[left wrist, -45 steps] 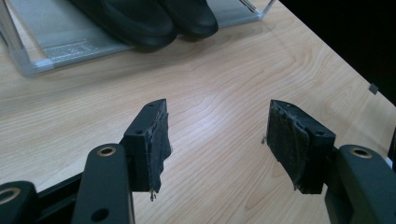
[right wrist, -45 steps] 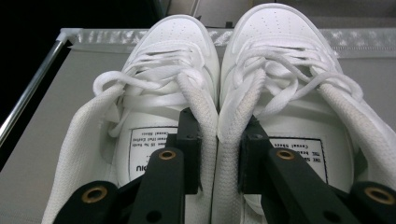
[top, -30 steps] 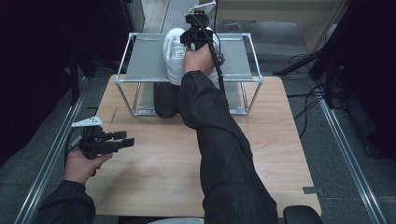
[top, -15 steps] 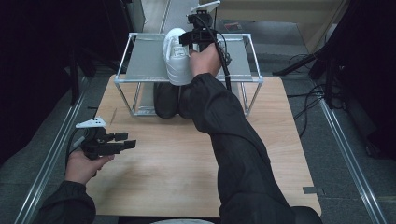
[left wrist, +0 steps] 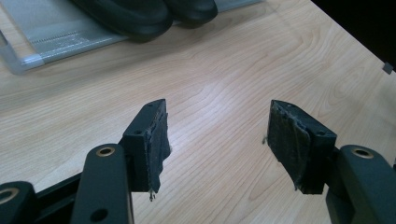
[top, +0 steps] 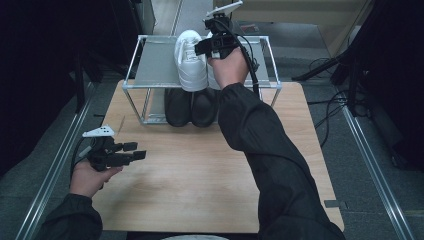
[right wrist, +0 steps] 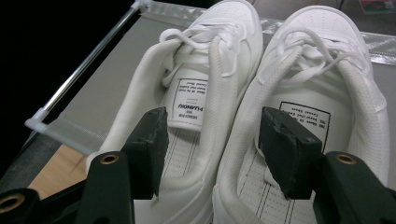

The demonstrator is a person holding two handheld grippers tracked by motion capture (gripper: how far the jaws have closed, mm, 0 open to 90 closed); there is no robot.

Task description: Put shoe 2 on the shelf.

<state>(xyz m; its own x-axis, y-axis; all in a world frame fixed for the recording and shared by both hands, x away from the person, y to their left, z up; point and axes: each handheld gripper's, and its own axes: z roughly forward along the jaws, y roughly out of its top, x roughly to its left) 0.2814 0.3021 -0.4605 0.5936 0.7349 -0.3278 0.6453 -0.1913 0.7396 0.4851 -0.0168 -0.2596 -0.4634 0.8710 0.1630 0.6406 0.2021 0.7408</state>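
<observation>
The high view looks forward and down over the wooden table (top: 200,175) toward the metal rack (top: 155,65) at its far edge. The left gripper view skims low and close over the table (left wrist: 224,84) toward that rack (left wrist: 56,42). The right gripper view hangs close above the rack's top shelf (right wrist: 107,79).

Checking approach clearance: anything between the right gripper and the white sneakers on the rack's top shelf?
Nothing visible. The right gripper hangs open just above the pair of white sneakers, one jaw over each shoe's opening, their adjoining collars under the gap. No object lies between them on the top shelf.
</observation>
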